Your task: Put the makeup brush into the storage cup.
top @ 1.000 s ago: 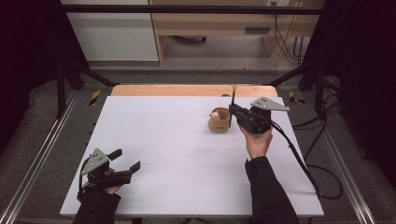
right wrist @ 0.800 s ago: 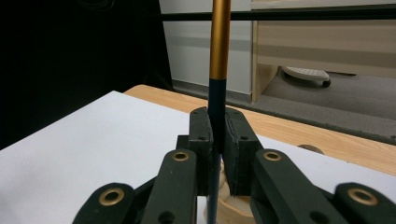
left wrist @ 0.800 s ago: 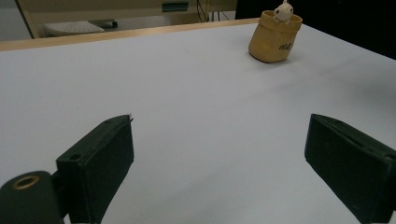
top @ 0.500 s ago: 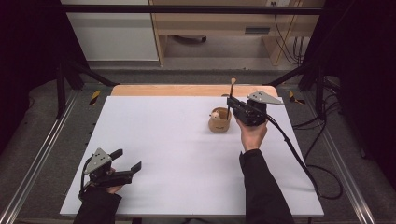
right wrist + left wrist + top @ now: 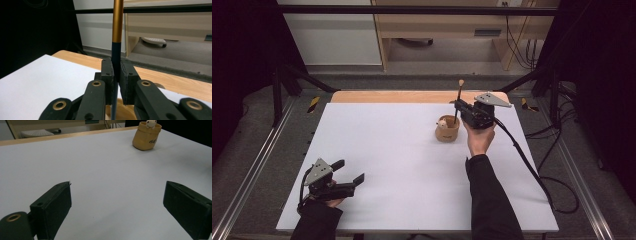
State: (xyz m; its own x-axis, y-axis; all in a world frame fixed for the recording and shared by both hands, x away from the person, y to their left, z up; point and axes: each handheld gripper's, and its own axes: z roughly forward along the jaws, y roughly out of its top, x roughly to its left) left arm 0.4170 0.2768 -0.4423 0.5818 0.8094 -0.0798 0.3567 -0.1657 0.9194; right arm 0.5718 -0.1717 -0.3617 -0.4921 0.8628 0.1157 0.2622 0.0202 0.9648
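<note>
1. The right gripper is held above the far right part of the white table, just beside and slightly above the pot.
2. Its jaws are clamped on a thin stick. In the right gripper view the two black pads press against the dark lower section of the stick from both sides.
3. The stick stands nearly upright. Its upper section is gold-orange and its lower section is dark. In the high view a small rounded tip tops the stick, and the lower end points down toward the rim of the pot.
4. Whether the lower end of the stick touches the pot cannot be told.
5. The pot is a small tan container standing upright on the table. A small pale figure sits at its mouth, and dark lettering marks its side.
6. The left gripper rests low at the near left corner of the table, well apart from the pot.
7. Its jaws stand wide apart with bare table surface between them. In the left gripper view the left gripper points across the table, with the pot far off at upper right.
8. A wooden strip borders the far edge of the table.
9. A black cable trails from the right gripper across the right side of the table.
</note>
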